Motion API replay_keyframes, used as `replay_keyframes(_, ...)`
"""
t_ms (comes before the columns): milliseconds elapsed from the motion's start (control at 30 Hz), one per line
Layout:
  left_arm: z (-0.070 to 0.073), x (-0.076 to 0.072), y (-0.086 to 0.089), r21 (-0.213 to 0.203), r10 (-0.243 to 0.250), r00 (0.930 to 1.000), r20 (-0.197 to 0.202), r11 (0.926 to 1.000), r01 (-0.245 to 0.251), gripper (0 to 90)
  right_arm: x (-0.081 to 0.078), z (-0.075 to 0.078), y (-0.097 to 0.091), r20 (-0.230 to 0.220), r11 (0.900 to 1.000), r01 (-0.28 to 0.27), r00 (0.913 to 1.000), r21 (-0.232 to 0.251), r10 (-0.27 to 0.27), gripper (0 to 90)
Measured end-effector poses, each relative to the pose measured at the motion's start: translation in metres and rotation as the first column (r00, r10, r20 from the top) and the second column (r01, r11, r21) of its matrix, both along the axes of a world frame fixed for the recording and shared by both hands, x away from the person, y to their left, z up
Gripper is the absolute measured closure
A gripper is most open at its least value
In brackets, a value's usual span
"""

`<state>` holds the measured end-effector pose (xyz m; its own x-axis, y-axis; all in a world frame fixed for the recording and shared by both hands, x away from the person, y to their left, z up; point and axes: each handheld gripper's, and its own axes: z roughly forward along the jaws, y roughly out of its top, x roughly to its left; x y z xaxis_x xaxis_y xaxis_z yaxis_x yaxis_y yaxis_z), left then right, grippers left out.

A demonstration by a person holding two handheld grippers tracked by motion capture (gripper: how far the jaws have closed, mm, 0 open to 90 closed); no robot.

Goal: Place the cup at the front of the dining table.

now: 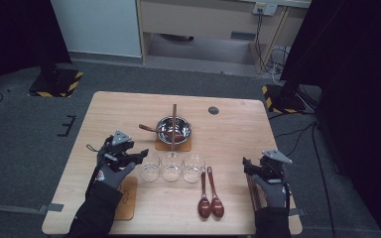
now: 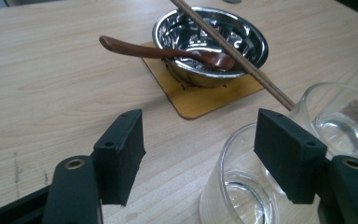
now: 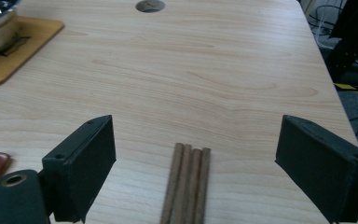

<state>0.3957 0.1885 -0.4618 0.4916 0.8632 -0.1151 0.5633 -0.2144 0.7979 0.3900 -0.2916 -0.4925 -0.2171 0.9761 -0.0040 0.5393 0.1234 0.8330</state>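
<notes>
Directly ahead of the right tongs, jaws apart and empty, four chopsticks lie lengthwise on the counter; left tongs gape beside a glass.

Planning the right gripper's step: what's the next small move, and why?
Probably lower the right gripper straight down and close on the chopsticks: its jaws are open, the four sticks lie bundled on the table midway between them, and nothing is held yet.

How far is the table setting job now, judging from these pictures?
Done: steel bowl on its mat already holds one wooden spoon and one chopstick. In hand: nothing; left gripper and right gripper are open. Left, probably: three empty glasses, two spoons, chopstick bundle.
</notes>
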Motion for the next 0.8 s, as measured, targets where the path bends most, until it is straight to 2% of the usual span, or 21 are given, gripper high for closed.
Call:
replay_keyframes(67,-0.001,0.001,-0.001,0.008,-0.003,1.0000,-0.009,1.0000,0.003,34.9,0.000,-0.001,-0.003,-0.002,1.0000,0.006,1.0000,-0.003,-0.006,12.0)
replay_keyframes(167,-0.008,0.005,-0.006,0.028,-0.008,0.9990,-0.044,0.9996,0.009,36.9,0.000,-0.004,-0.014,-0.012,0.9994,0.033,0.9994,-0.003,-0.033,12.5)
replay_keyframes(300,-0.009,0.006,-0.009,0.022,-0.024,0.9981,-0.056,0.9994,0.026,38.4,0.001,-0.008,-0.023,-0.026,0.9982,0.057,0.9980,-0.019,-0.057,12.9)
replay_keyframes(467,-0.010,0.005,-0.013,0.021,-0.043,0.9964,-0.074,0.9988,0.045,47.1,0.001,-0.016,-0.035,-0.054,0.9965,0.081,0.9952,-0.019,-0.082,13.2)
replay_keyframes(500,-0.011,0.004,-0.015,0.042,-0.050,0.9954,-0.081,0.9977,0.054,48.2,0.001,-0.018,-0.039,-0.062,0.9955,0.092,0.9937,-0.023,-0.093,13.3)
replay_keyframes(733,-0.016,0.005,-0.021,0.060,-0.076,0.9908,-0.112,0.9947,0.083,56.9,0.001,-0.024,-0.048,-0.089,0.9942,0.102,0.9905,-0.034,-0.105,13.4)
replay_keyframes(800,-0.018,0.005,-0.024,0.077,-0.082,0.9887,-0.126,0.9928,0.092,59.7,0.000,-0.027,-0.052,-0.106,0.9939,0.103,0.9886,-0.039,-0.107,13.5)
